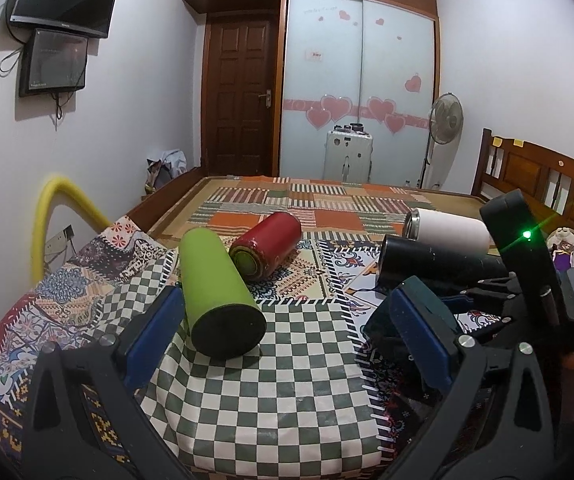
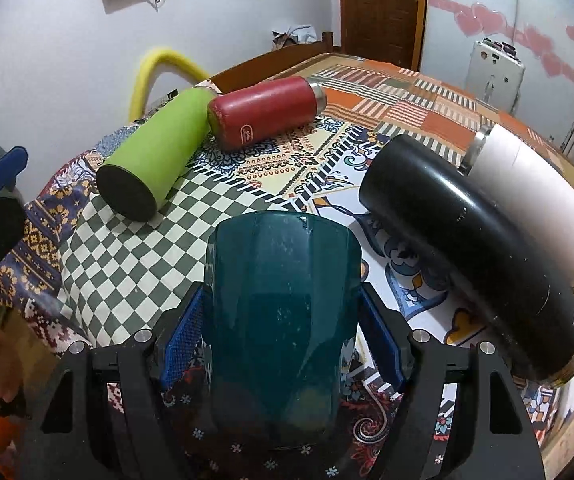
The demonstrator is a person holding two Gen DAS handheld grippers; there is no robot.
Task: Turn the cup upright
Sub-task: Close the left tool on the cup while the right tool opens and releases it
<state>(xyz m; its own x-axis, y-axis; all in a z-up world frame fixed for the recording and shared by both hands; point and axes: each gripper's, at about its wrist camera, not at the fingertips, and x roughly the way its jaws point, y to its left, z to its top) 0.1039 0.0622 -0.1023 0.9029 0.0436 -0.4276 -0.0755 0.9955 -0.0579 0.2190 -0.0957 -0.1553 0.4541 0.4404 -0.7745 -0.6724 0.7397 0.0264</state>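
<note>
Five cups: right tool (image 2: pixel 283 344) clasps the teal cup (image 2: pixel 283 320); left tool (image 1: pixel 287 340) released.

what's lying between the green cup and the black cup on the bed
In the right wrist view, only bare patterned quilt separates the green cup from the black cup.

A wide open patch of checkered quilt (image 1: pixel 271 364) is left between the left gripper (image 1: pixel 287 332)'s spread jaws, blocked only at the far left by the green bottle (image 1: pixel 219 296). The right side is crowded: the teal cup (image 2: pixel 283 332) is hemmed in by the black bottle (image 2: pixel 471 248), with the white bottle (image 2: pixel 535 208) just behind it.
</note>
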